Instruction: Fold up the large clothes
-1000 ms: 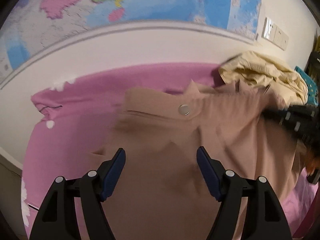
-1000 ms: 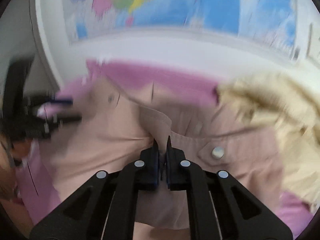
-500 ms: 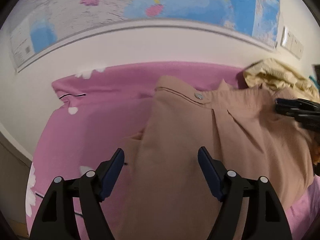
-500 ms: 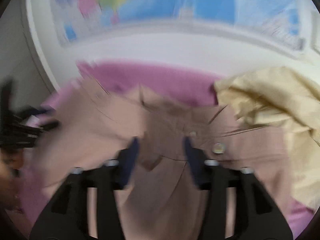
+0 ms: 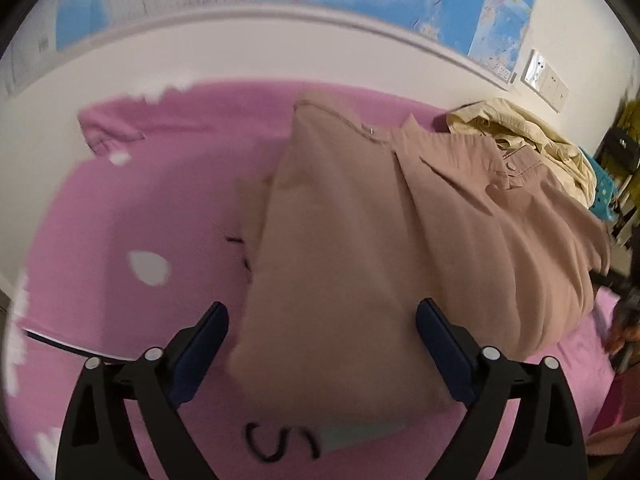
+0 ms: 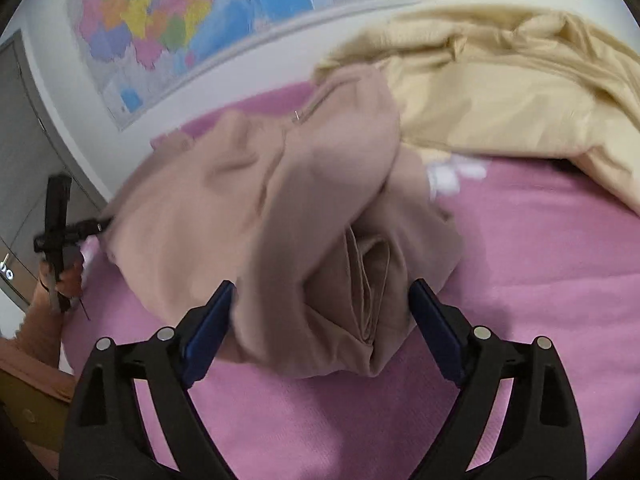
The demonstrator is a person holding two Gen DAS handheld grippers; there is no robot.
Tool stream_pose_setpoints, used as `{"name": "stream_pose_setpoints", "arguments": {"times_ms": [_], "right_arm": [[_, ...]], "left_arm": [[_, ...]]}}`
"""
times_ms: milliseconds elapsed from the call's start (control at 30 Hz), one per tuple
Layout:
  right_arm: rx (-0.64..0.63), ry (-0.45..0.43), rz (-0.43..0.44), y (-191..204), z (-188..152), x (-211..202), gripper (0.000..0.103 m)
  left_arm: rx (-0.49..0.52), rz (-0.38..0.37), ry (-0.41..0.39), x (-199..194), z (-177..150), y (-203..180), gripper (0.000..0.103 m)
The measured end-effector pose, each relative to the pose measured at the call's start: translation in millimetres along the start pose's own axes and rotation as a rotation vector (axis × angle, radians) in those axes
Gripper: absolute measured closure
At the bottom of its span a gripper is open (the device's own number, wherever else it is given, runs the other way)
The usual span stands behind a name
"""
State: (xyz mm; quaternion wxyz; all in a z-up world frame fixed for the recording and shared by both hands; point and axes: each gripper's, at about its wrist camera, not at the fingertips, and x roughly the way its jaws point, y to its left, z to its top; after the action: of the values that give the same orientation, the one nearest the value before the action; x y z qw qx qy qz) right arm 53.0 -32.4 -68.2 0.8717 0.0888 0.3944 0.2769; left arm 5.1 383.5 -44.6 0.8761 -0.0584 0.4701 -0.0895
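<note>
Wall map point(image 6: 192, 20): print too small and blurred to read. Pink sheet point(image 5: 160, 208): black curly marks, maybe "S S", unclear.

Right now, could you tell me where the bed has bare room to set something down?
The pink sheet is free left of the tan garment, toward the wall, and also right of it. The far right corner is crowded by the cream garment.

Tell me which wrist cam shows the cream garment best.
Right wrist. The cream garment fills the upper right there, crumpled, its folds clear, lying beside the tan garment. The left wrist view shows only a small bunched part at the far right, behind the tan garment.
</note>
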Motion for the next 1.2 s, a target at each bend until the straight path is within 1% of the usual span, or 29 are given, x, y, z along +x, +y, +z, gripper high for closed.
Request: {"name": "stream_pose_setpoints", "arguments": {"times_ms": [33,67,100,133,167,200,233,267,300,367,433,467,500,533,567,600,633,667,700,733,767,800,833,900,967,1000,1067,1133,1200], "right_arm": [[0.003,-0.011,0.03,2.3,2.8,2.0,0.047],[-0.012,-0.02,0.063,4.6,5.2,1.5,0.064],[-0.015,-0.009,0.099,6.0,8.5,-0.2,0.082],[-0.01,0.004,0.113,7.3,11.3,-4.4,0.085],[-0.032,-0.011,0.127,11.5,14.4,-17.7,0.088],[-0.046,-0.031,0.145,14.0,16.8,-31.1,0.092],[-0.049,-0.057,0.163,14.3,19.9,-49.9,0.097],[-0.036,-0.084,0.187,12.0,22.6,-65.1,0.099],[-0.022,-0.127,0.223,8.9,24.5,-88.4,0.1],[-0.03,-0.18,0.176,4.9,21.8,-125.9,0.1],[-0.026,-0.182,0.172,0.0,15.7,-135.6,0.1],[-0.003,-0.159,0.165,-5.3,12.0,-131.3,0.1],[0.025,-0.109,0.15,-12.4,4.1,-119.3,0.099],[0.046,-0.044,0.135,-18.1,-3.9,-101.3,0.097],[0.056,0.031,0.093,-21.7,-10.5,-81.1,0.097],[0.048,0.071,0.03,-22.8,-14.3,-70.2,0.09],[0.032,0.092,-0.04,-21.5,-15.9,-63.5,0.076],[0.026,0.082,-0.065,-21.3,-16.1,-64.3,0.072],[0.026,0.048,-0.086,-19.0,-12.7,-71.0,0.06],[0.022,0.01,-0.123,-15.8,-8.0,-79.1,0.049],[-0.001,-0.048,-0.155,-7.8,-0.5,-89.0,0.038],[-0.021,-0.075,-0.151,-1.8,2.9,-94.2,0.036],[-0.055,-0.102,-0.114,10.8,9.8,-97.0,0.036],[-0.102,-0.1,-0.087,27.1,16.7,-85.6,0.031],[-0.142,-0.054,-0.072,43.8,21.9,-58.3,0.03],[-0.148,-0.031,-0.064,47.3,23.4,-47.3,0.03],[-0.158,0.024,-0.051,55.9,24.6,-18.8,0.03],[-0.153,0.053,-0.048,56.1,25.9,0.7,0.03],[-0.139,0.083,-0.038,55.3,25.9,19.0,0.031]], "left_arm": [[-0.036,-0.015,0.019,5.1,1.8,0.8,0.033],[-0.04,-0.026,0.014,4.4,4.0,-2.0,0.063],[-0.064,-0.03,0.026,5.0,6.8,-1.4,0.071],[-0.103,-0.024,0.033,4.2,8.8,1.0,0.082],[-0.154,-0.054,0.045,0.1,10.6,7.2,0.091],[-0.189,-0.085,0.042,-6.3,10.0,12.3,0.094],[-0.232,-0.134,0.035,-17.5,8.9,18.5,0.096],[-0.256,-0.173,0.032,-28.0,6.8,21.5,0.097],[-0.269,-0.195,0.034,-36.8,4.2,22.4,0.097],[-0.261,-0.221,0.02,-58.4,-4.3,18.8,0.098],[-0.281,-0.274,0.047,-61.1,-17.2,17.0,0.097],[-0.269,-0.263,0.065,-56.7,-23.4,14.3,0.096],[-0.247,-0.222,0.078,-51.2,-27.7,9.4,0.095],[-0.233,-0.174,0.095,-43.6,-30.8,6.9,0.091],[-0.215,-0.111,0.118,-33.5,-33.3,3.9,0.08],[-0.199,-0.078,0.12,-30.4,-33.0,1.2,0.074],[-0.176,-0.018,0.102,-29.9,-31.1,-1.9,0.059],[-0.15,0.062,0.075,-33.5,-28.1,-6.1,0.051],[-0.121,0.097,0.052,-37.5,-24.5,-10.5,0.05],[-0.084,0.111,0.019,-44.5,-20.3,-17.4,0.049],[-0.047,0.118,-0.017,-51.7,-15.0,-25.6,0.04],[-0.02,0.125,-0.04,-56.1,-11.3,-30.3,0.035],[0.01,0.129,-0.061,-58.5,-6.3,-36.4,0.031],[0.047,0.127,-0.061,-54.6,1.9,-44.3,0.031],[0.056,0.148,-0.027,-37.9,9.6,-44.6,0.033],[0.058,0.153,-0.009,-30.2,12.6,-43.9,0.034],[0.059,0.178,0.033,-9.6,17.3,-47.1,0.042],[0.074,0.205,0.048,0.0,11.9,-49.6,0.043],[0.079,0.212,0.049,4.9,7.7,-48.6,0.044]]}}
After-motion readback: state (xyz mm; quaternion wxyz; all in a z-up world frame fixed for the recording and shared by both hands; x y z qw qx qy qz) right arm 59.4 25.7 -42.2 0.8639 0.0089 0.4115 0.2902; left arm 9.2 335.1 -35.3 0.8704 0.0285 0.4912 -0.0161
